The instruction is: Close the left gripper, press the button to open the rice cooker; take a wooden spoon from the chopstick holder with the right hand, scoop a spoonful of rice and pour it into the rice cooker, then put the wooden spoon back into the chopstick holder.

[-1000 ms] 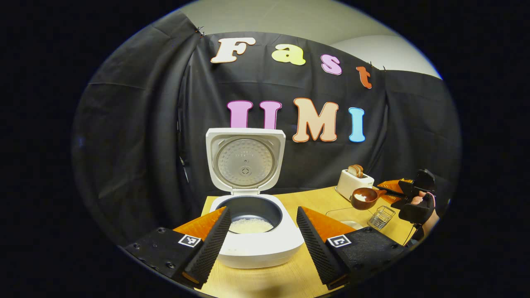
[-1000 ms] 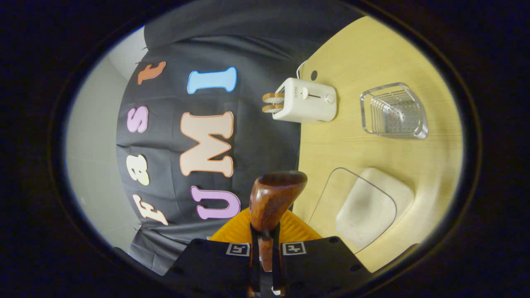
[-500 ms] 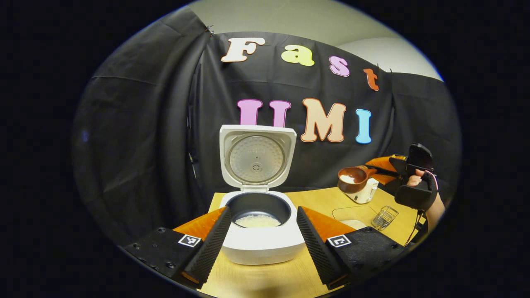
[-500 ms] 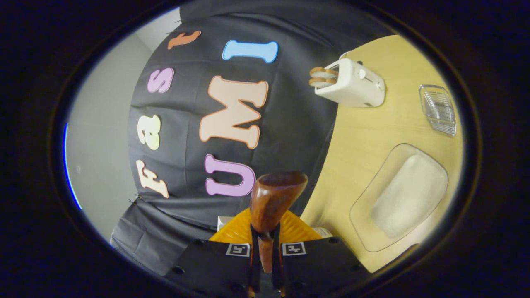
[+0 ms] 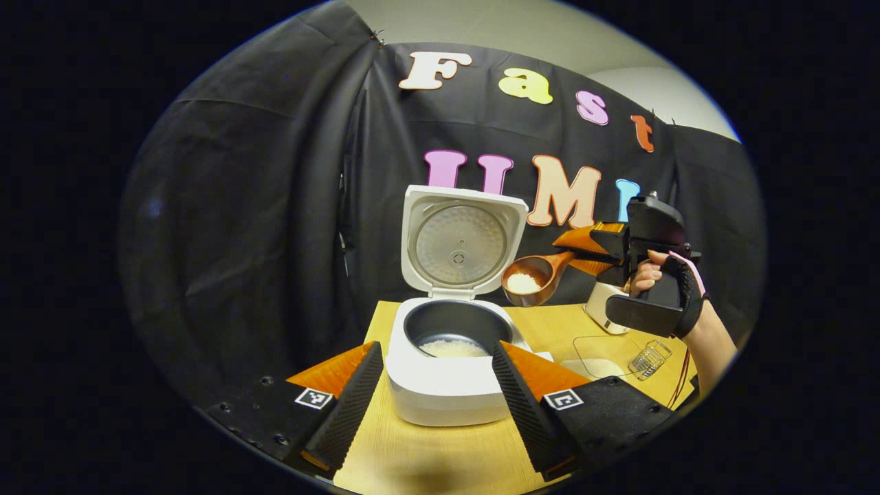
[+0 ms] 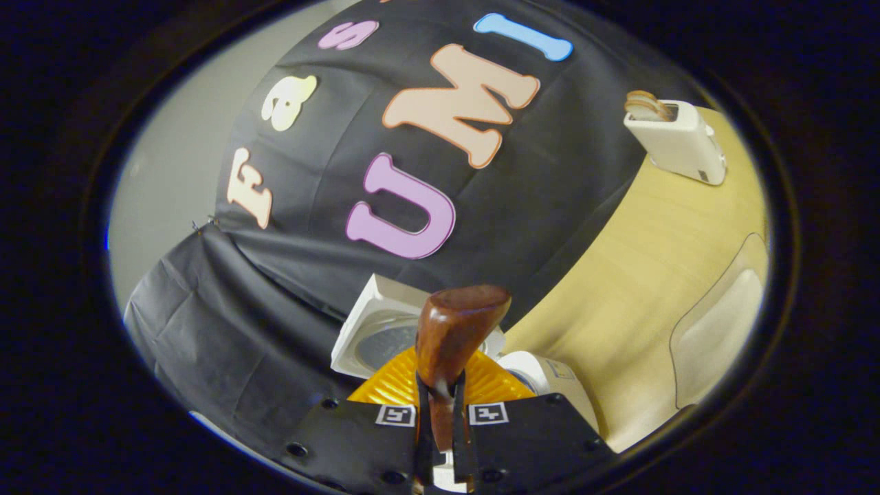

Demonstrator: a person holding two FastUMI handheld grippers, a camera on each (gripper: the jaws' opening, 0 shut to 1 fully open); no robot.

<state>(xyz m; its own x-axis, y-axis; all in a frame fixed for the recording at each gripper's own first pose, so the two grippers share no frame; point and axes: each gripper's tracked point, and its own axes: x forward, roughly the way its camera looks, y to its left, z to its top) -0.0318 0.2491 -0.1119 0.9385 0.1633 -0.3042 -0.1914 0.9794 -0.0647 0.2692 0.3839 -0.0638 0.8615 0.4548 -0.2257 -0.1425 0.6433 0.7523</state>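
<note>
The white rice cooker point(image 5: 447, 385) stands open on the table, lid point(image 5: 464, 237) upright, with some rice point(image 5: 454, 348) in its dark pot. My left gripper point(image 5: 436, 402) is open just in front of it, one finger at each side of the cooker's front, holding nothing. My right gripper point(image 5: 584, 247), held by a gloved hand point(image 5: 660, 289), is shut on the handle of the wooden spoon point(image 5: 529, 278). The spoon's bowl carries rice and hangs just right of the lid, above the pot's right rim. In the right gripper view the spoon point(image 6: 454, 330) sticks out from the shut gripper point(image 6: 440, 395) over the cooker's lid point(image 6: 375, 337).
A white toaster point(image 6: 677, 137) with bread stands at the table's back right. A clear dish of rice point(image 5: 591, 357) and the wire chopstick holder point(image 5: 650, 357) lie right of the cooker. The black cloth wall is close behind the lid.
The right gripper has carried the spoon of rice up and left, from over the dish to beside the cooker's lid. The left gripper has stayed open and drifted a little left.
</note>
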